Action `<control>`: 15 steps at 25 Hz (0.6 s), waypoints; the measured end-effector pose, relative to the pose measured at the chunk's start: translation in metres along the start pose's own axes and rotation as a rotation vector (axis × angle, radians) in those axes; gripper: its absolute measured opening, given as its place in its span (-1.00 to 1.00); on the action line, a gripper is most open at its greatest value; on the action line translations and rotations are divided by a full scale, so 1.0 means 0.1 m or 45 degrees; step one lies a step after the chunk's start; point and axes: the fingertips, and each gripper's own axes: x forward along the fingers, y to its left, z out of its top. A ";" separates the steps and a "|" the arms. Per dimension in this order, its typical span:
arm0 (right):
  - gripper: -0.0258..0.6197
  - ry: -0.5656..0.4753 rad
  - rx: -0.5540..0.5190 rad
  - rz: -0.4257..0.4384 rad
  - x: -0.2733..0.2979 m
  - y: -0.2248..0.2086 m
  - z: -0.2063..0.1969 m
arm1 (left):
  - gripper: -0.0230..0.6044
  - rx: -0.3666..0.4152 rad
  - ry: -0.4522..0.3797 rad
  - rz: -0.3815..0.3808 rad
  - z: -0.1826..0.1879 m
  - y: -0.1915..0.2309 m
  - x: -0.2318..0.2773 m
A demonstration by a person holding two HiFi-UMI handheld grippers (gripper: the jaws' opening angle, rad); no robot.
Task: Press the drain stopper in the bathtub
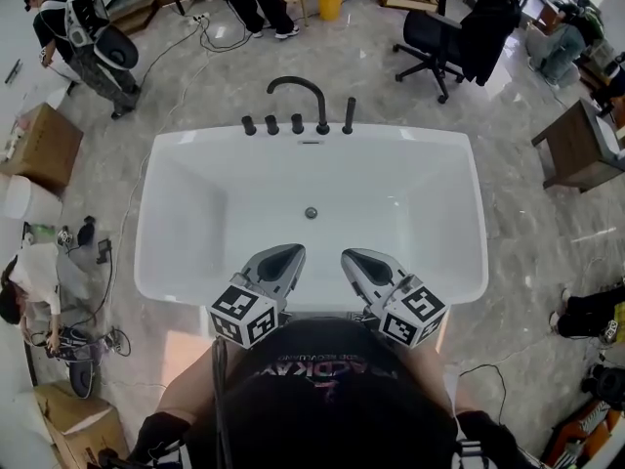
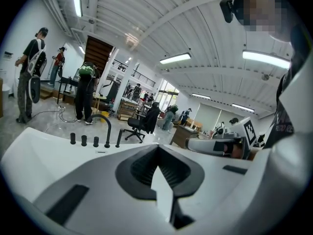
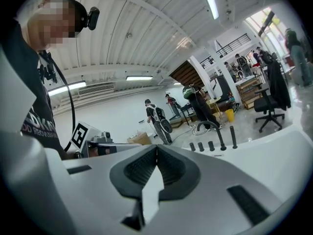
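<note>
- Right now the person stands at the near end of a white bathtub, one gripper in each hand, both held low over the near rim
- The left gripper points into the tub; its own view shows the dark ribbed pads meeting at the tips, clenched on nothing
- The right gripper sits just beside it, angled the same way, and its jaws are likewise pressed together at the tips with nothing between them
- Each gripper carries a cube with square markers at the back, the left cube and the right cube close to the person's chest
- The drain stopper is a small round grey disc on the tub floor, on the centre line towards the far end, well apart from both grippers
- A black arched faucet and a row of black knobs stand on the far rim
- Beyond the tub are a black office chair, a yellow bucket and a cardboard box on the glossy floor
- Another person with a backpack stands at the far left
</note>
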 end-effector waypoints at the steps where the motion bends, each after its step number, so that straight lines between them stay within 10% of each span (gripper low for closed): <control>1: -0.87 0.005 0.006 0.010 0.02 0.00 -0.02 | -0.90 -0.010 0.005 -0.006 -0.02 0.00 0.01; 15: -0.87 0.047 0.049 0.079 0.09 0.05 -0.06 | -0.90 -0.015 -0.001 0.003 -0.02 -0.01 0.00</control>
